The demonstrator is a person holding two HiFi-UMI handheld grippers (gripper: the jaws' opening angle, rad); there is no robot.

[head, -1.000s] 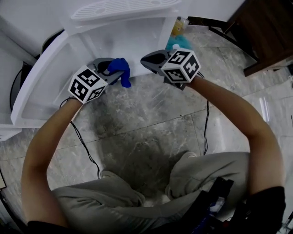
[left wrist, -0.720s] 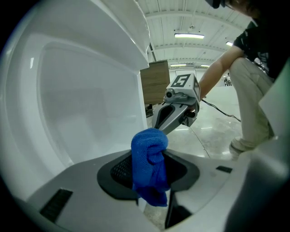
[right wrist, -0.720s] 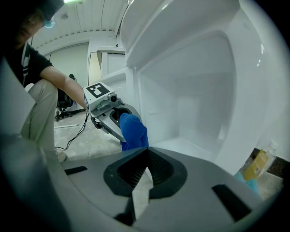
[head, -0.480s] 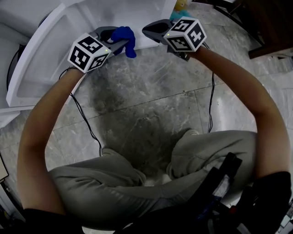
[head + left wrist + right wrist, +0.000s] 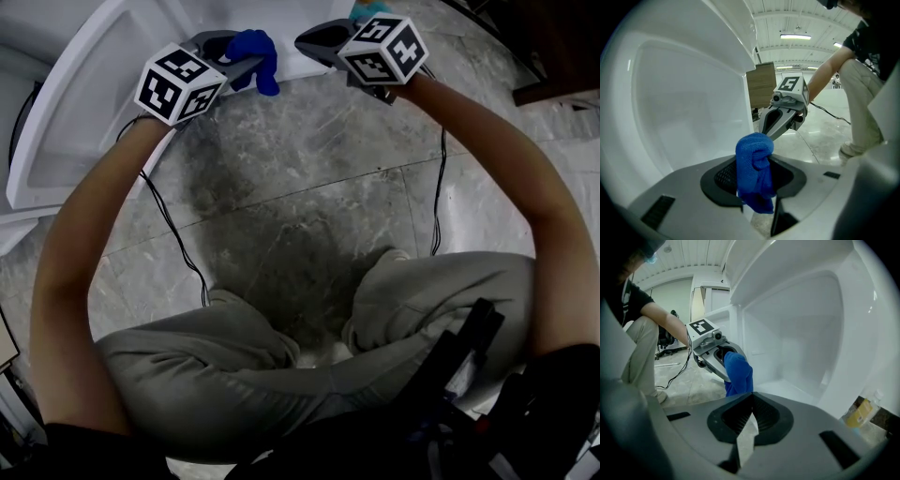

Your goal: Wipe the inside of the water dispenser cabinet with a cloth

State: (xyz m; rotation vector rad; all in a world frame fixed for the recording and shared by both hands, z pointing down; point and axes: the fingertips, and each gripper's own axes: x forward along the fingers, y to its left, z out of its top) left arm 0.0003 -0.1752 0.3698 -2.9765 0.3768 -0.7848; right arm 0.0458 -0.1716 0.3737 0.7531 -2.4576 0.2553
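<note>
From the head view, the cloth [image 5: 257, 58] is a small, deep-blue wad of nubbly fabric, bunched into a roll with a loose end drooping down. It sticks out of the tip of the left gripper [image 5: 236, 62], right at the open front edge of the white cabinet [image 5: 70, 112], above the grey stone floor [image 5: 300, 216]. The right gripper [image 5: 307, 41] is just beside it, apart from the cloth, with its tip at the same edge.

In the left gripper view, the cloth fills the space between the jaws. They are clamped on its middle, so the folded top rises above them and the tail hangs below. The cabinet's smooth white inner wall curves away on the left. The right gripper points in from behind the cloth, not touching it.

In the right gripper view, that gripper's jaws are pressed together with nothing between them. They face the cabinet's bare white interior. The left gripper shows at the left of the opening with the blue roll pinched in it, hanging in front of the cabinet's lower lip. A yellow bottle [image 5: 859, 414] stands outside at the lower right.
</note>
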